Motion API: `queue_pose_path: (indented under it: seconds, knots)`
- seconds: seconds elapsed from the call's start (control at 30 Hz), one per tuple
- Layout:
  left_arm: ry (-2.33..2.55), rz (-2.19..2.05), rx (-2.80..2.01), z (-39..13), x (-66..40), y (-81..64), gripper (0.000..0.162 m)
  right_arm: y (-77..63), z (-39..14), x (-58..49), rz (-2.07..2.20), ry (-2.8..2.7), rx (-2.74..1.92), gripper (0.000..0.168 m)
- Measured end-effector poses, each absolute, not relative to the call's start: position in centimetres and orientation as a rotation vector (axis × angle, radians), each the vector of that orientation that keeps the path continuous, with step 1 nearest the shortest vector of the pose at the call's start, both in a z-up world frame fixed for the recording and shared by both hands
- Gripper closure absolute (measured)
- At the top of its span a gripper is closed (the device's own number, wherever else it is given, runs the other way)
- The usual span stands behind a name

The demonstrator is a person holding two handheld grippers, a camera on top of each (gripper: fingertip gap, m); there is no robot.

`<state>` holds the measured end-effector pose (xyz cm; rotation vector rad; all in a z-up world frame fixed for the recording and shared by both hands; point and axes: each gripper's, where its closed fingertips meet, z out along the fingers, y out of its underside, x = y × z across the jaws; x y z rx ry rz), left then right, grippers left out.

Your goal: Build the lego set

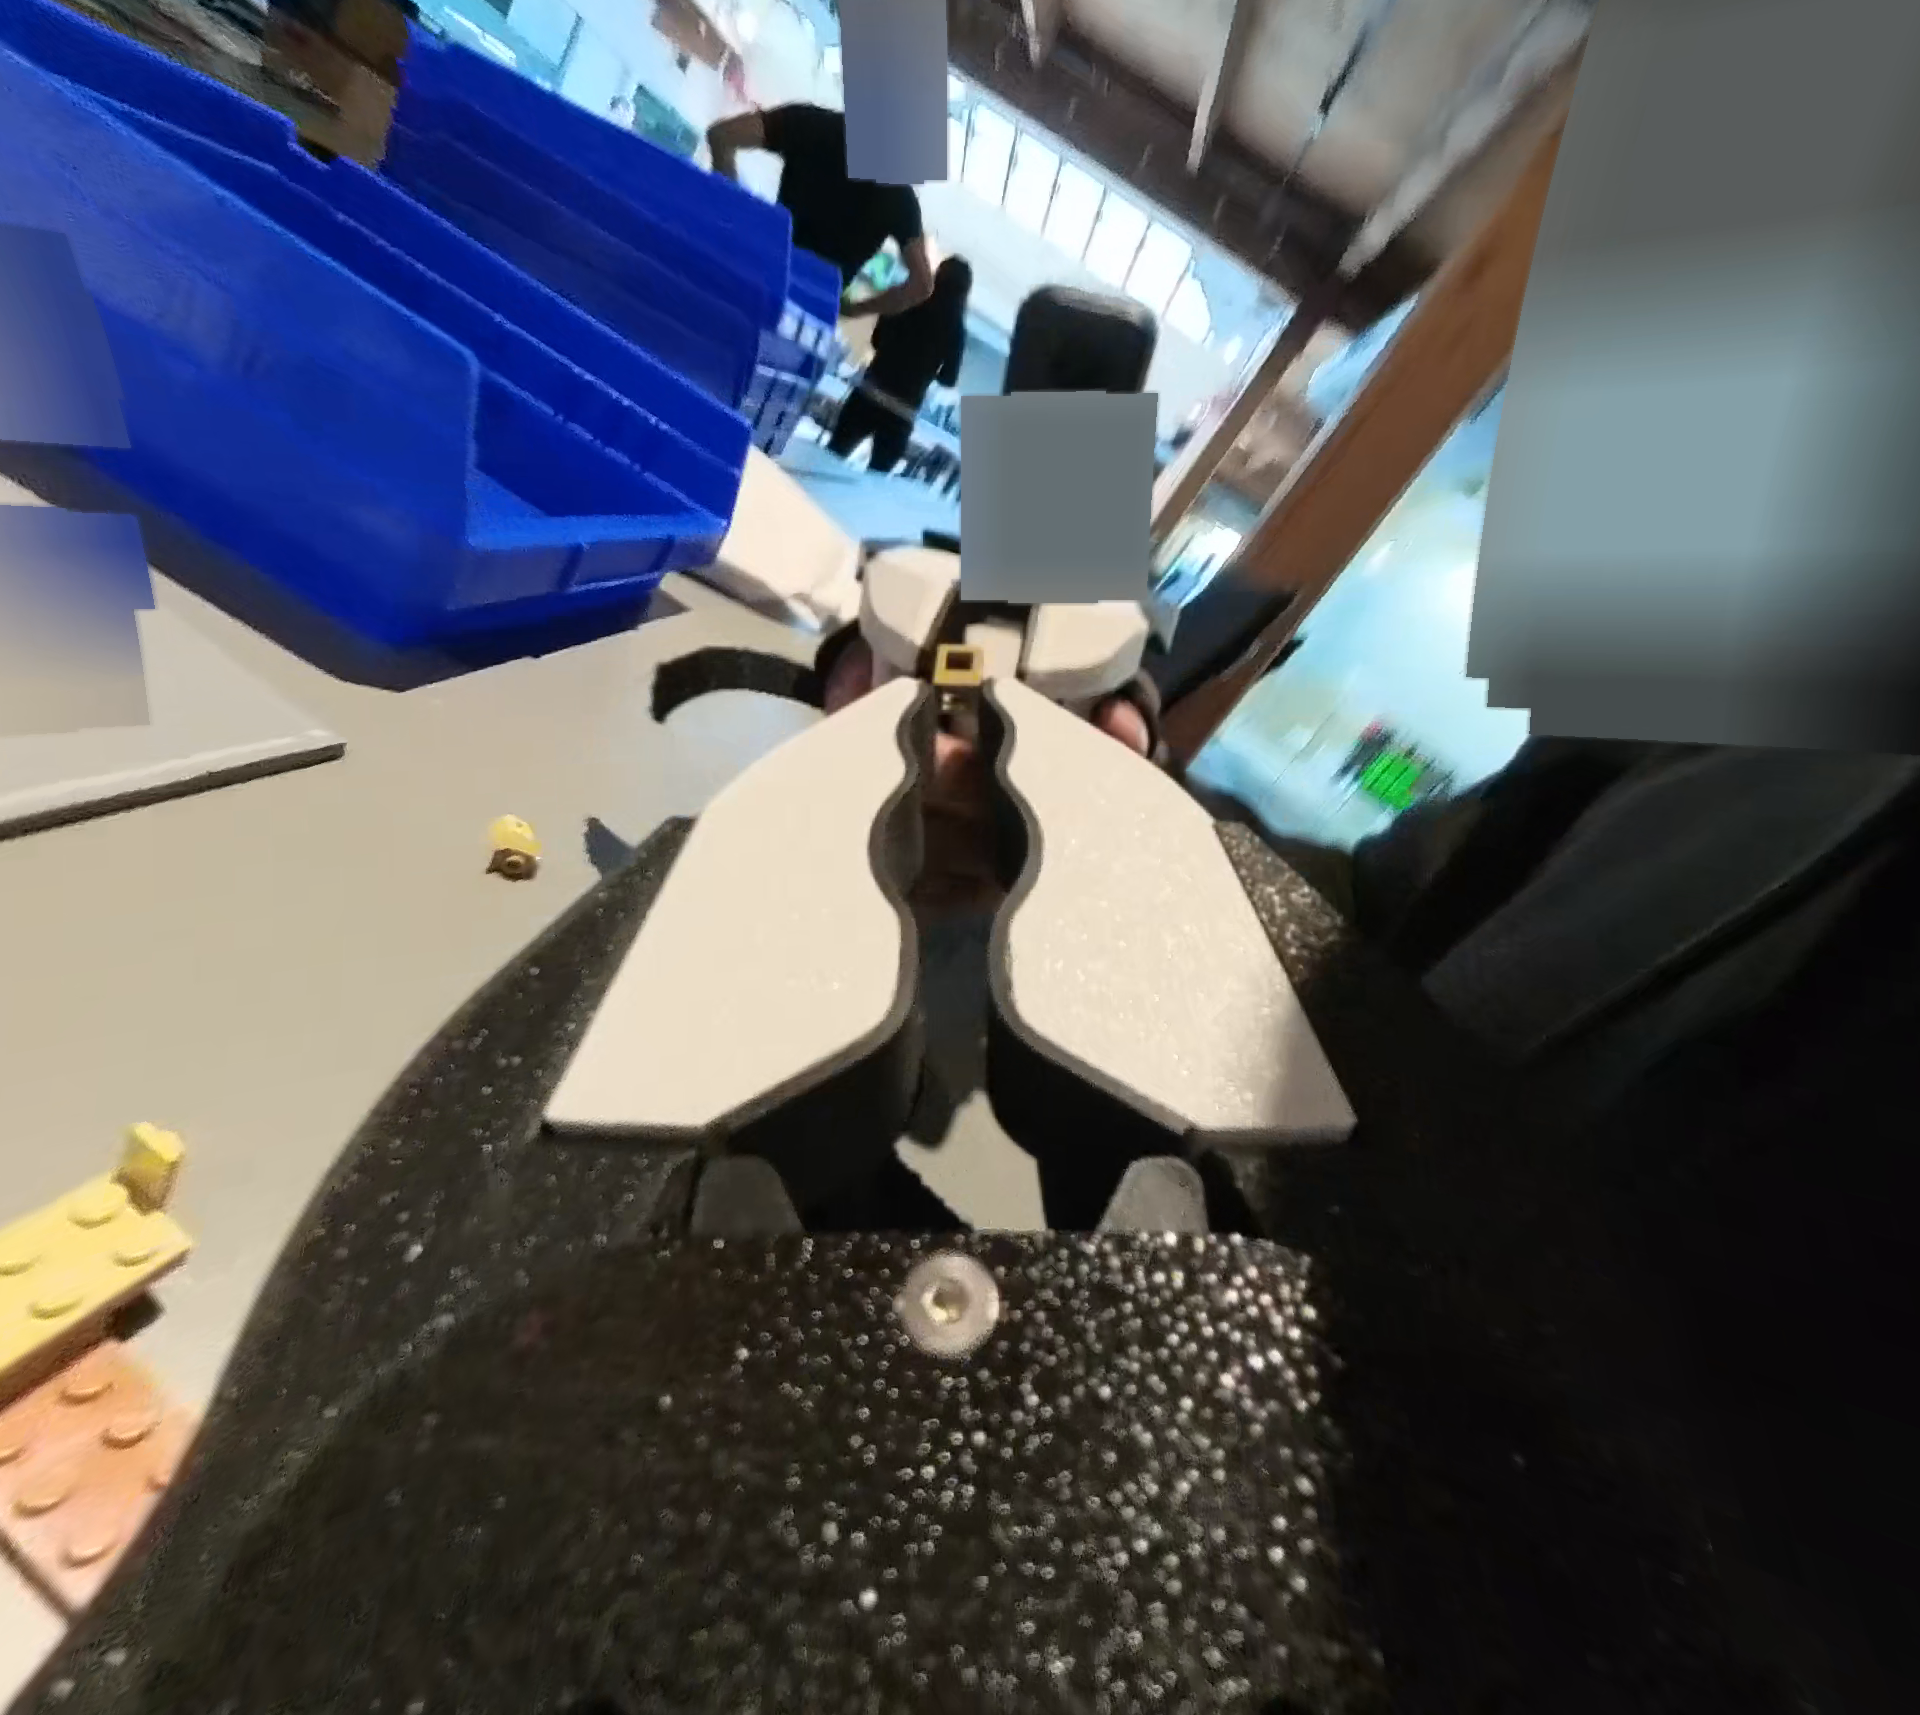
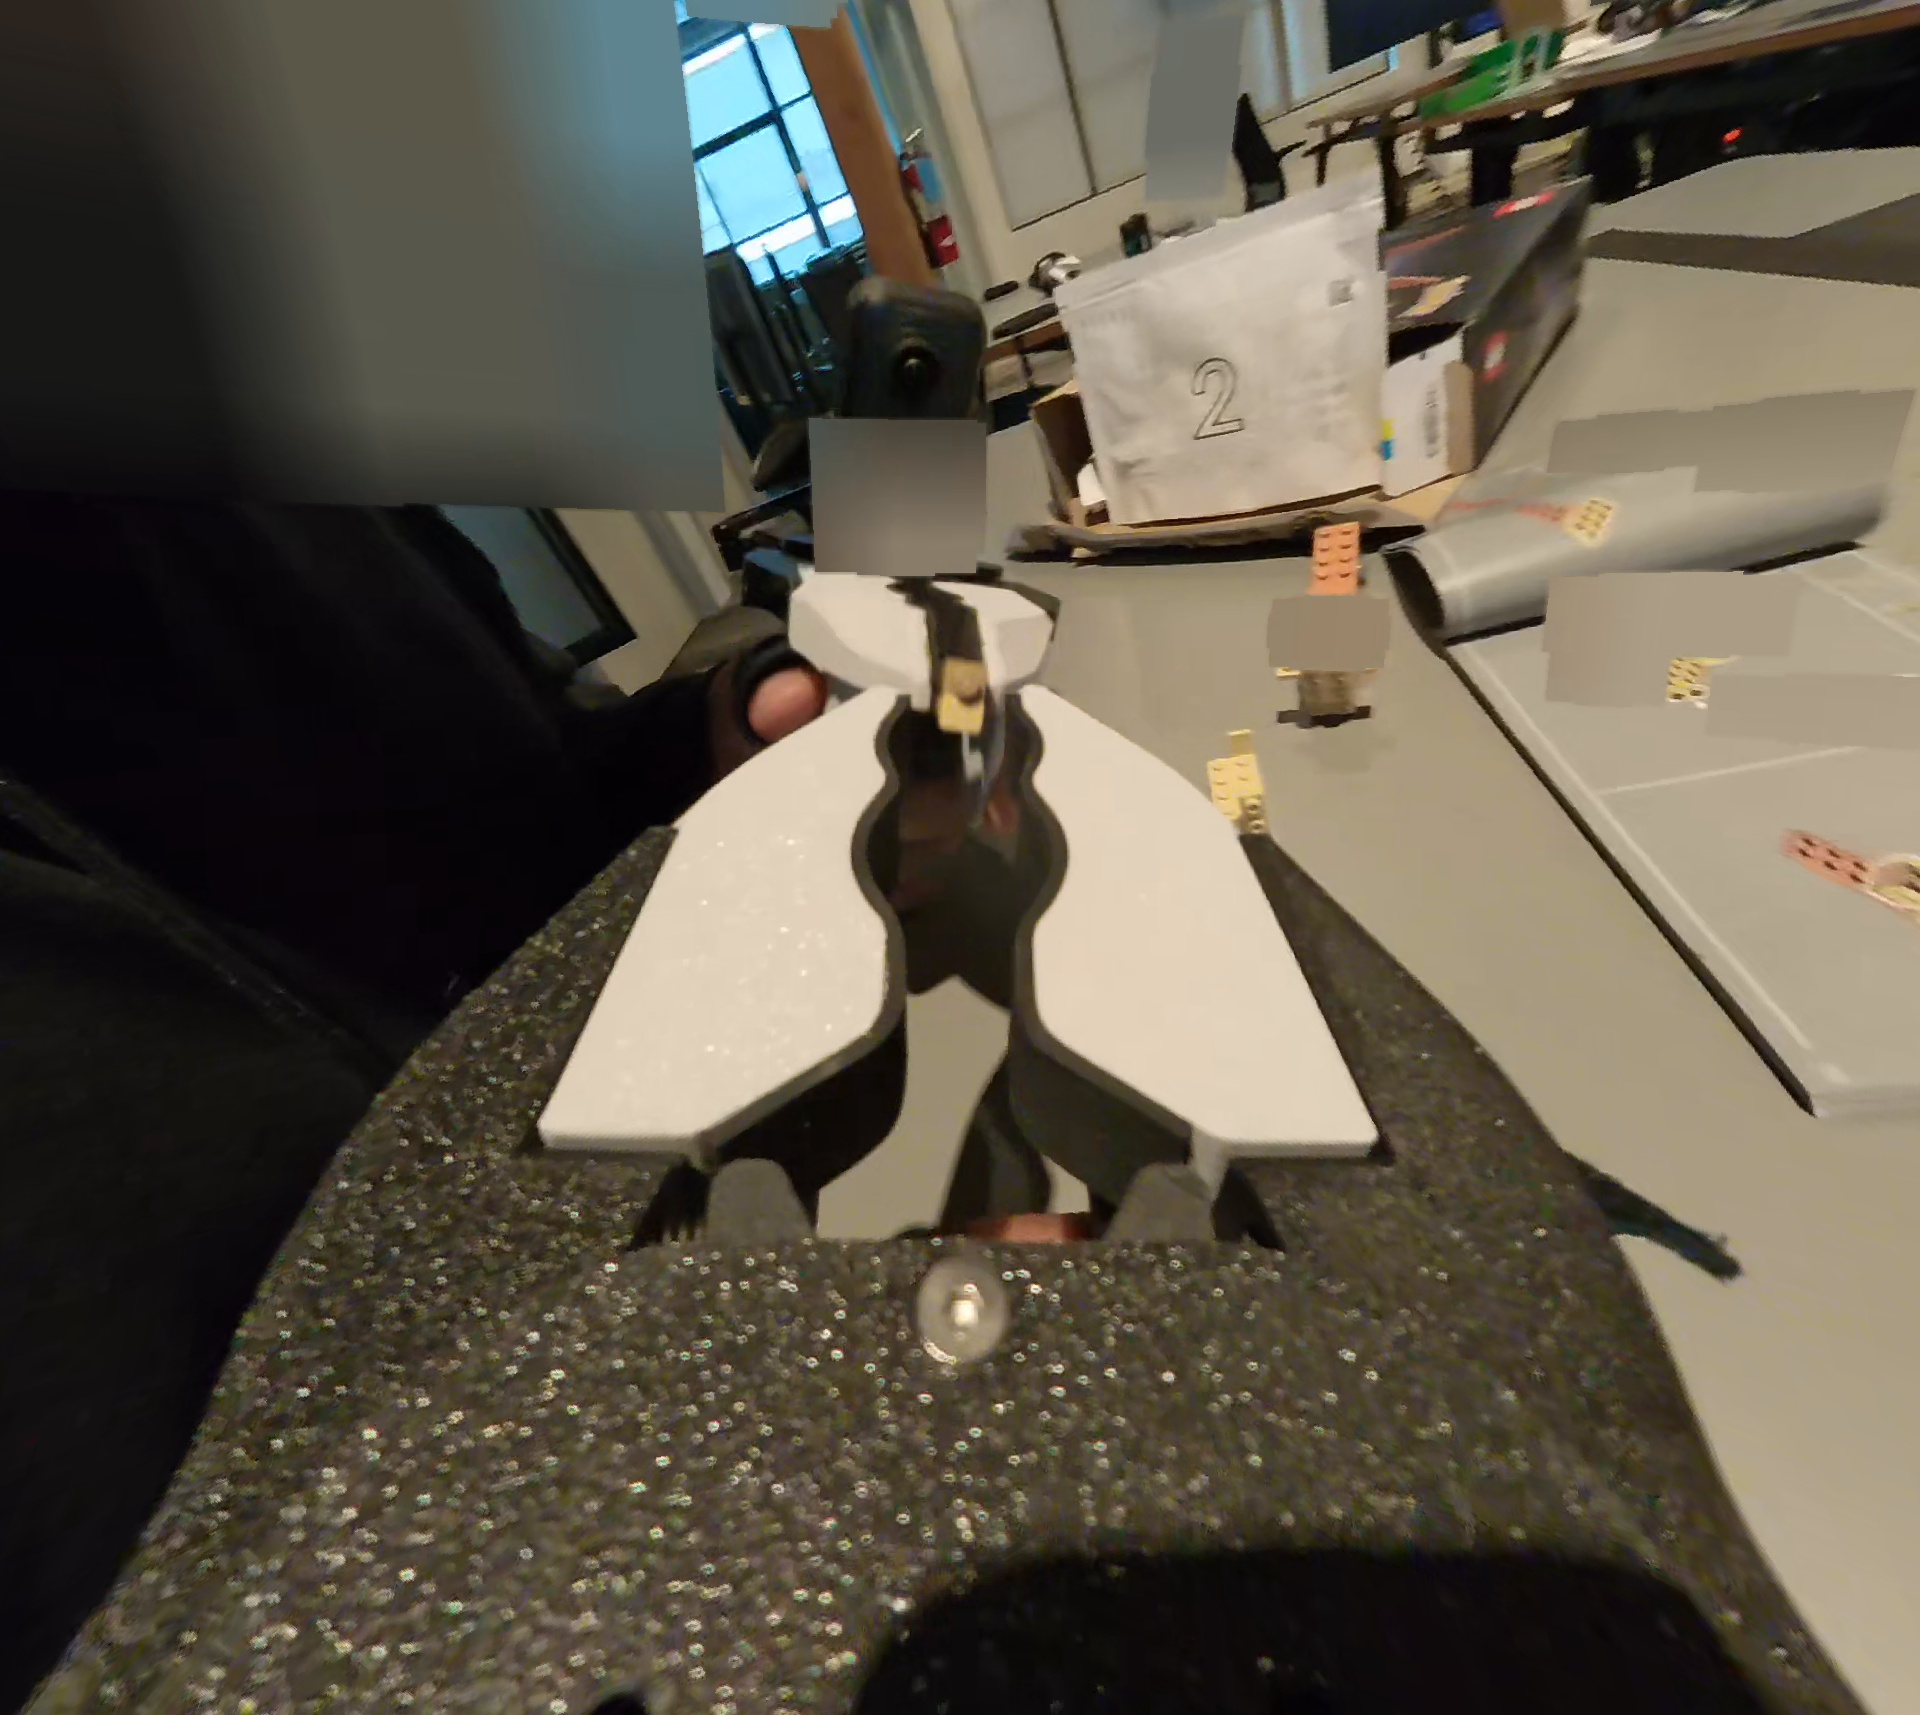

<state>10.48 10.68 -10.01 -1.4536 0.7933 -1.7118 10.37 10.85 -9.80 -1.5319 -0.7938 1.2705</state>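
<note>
A small tan lego piece (image 1: 952, 666) with a square hollow is pinched between both claws' tips. Loose tan plates (image 2: 1236, 789) and an orange plate (image 2: 1335, 559) lie on the grey table (image 2: 1164, 657).

Two wrist cameras, face to face

We look along each gripper's fingers, raised off the grey table (image 2: 1195, 834), tips nearly meeting; both views share the small tan brick (image 1: 953, 666) between them.
</note>
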Motion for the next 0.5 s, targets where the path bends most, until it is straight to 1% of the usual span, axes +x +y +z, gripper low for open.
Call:
queue_pose_path:
  seconds: [0.17,0.43,0.5]
  knots:
    - [0.828,-1.694,-1.455,-10.2,10.6,10.2,0.155,10.6,-10.2,9.8,1.271,-0.848,-1.548,0.16]
    - [0.867,-1.695,-1.506,-10.6,10.5,10.1,0.154,10.5,-10.5,9.9,1.254,-0.863,-1.553,0.16]
    - [0.873,-1.614,-1.564,-11.2,10.3,10.8,0.141,11.1,-11.2,10.8,1.132,-0.903,-1.609,0.161]
